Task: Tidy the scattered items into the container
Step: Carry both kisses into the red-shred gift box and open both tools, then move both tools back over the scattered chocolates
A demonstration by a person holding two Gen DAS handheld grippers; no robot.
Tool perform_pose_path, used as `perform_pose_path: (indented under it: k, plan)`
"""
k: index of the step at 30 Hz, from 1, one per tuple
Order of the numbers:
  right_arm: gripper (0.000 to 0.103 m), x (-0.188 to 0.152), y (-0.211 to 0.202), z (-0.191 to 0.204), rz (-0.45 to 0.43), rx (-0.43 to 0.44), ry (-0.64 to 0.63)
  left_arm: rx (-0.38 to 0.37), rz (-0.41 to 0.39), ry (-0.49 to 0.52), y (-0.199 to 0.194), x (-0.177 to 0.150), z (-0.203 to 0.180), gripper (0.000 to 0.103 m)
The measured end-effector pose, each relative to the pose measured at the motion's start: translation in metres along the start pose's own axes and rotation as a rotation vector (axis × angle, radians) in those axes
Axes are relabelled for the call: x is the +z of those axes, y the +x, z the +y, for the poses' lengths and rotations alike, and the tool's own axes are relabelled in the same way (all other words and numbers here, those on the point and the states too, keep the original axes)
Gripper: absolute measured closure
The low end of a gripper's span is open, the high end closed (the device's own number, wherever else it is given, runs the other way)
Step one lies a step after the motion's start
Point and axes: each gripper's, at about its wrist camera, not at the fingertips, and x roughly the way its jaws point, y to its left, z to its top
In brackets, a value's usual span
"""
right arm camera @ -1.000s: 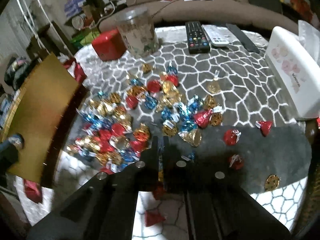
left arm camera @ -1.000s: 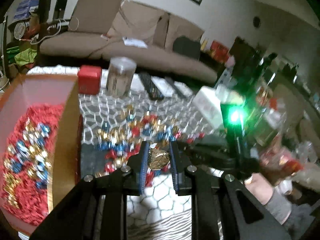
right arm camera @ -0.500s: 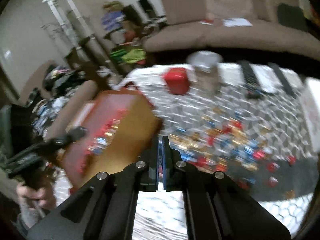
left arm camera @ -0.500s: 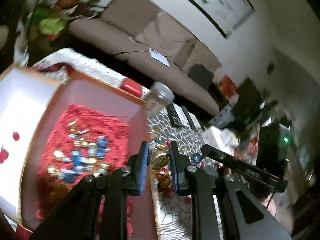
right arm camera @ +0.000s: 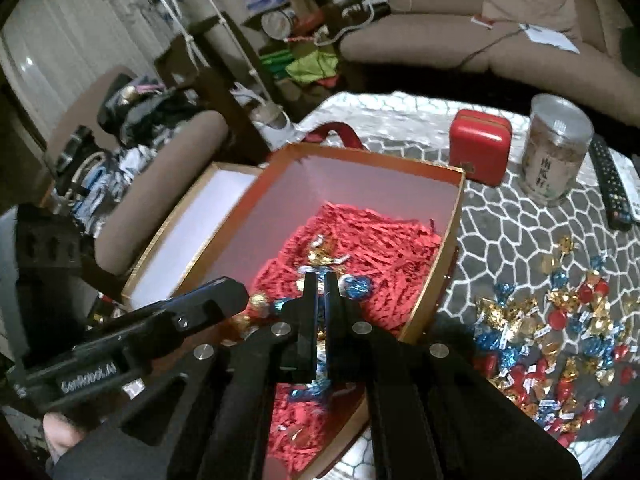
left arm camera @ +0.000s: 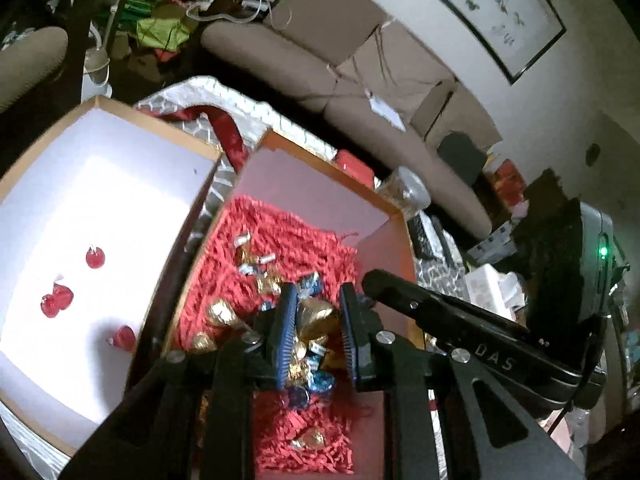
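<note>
My left gripper (left arm camera: 318,300) hangs over the open box (left arm camera: 320,188), which is lined with red paper shreds (left arm camera: 288,240). A gold foil candy (left arm camera: 314,320) sits between its blue pads, and the jaws are opening. Several gold and blue candies (left arm camera: 256,268) lie on the shreds below. My right gripper (right arm camera: 320,280) is over the same box (right arm camera: 332,196), shut, with nothing visible between its fingers. Both grippers are close together above the box. Many red, gold and blue candies (right arm camera: 560,328) are scattered on the table to the right of the box.
The box lid (left arm camera: 100,200) lies white side up to the left of the box, with three red candies in it. A red tin (right arm camera: 478,152), a clear jar (right arm camera: 556,152) and a remote (right arm camera: 612,184) stand behind the candies. A sofa (right arm camera: 480,40) is beyond the table.
Both grippers have swung left from the candy pile on the table to above the box. The left one brought the gold candy with it, and its jaws have spread slightly.
</note>
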Motion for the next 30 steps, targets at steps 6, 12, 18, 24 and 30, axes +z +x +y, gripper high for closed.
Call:
perform_pose_path:
  k: [6, 12, 18, 24, 30]
  plan:
    - [0.085, -0.003, -0.019, -0.008, -0.02, -0.016, 0.016, 0.016, 0.009, 0.006, -0.003, -0.002, 0.0, 0.07]
    - [0.085, -0.012, -0.062, -0.016, -0.074, -0.017, 0.01, -0.001, -0.06, 0.019, -0.02, -0.001, -0.008, 0.066]
    - [0.079, -0.041, -0.136, -0.053, -0.173, -0.135, 0.011, -0.054, -0.135, 0.208, -0.029, -0.015, -0.072, 0.054]
    - [0.078, -0.07, -0.17, -0.122, -0.207, -0.236, 0.121, -0.149, -0.07, 0.404, -0.004, -0.05, -0.137, 0.052]
    - [0.078, -0.092, -0.153, -0.178, -0.156, -0.223, 0.218, -0.111, 0.061, 0.499, 0.043, -0.089, -0.164, 0.052]
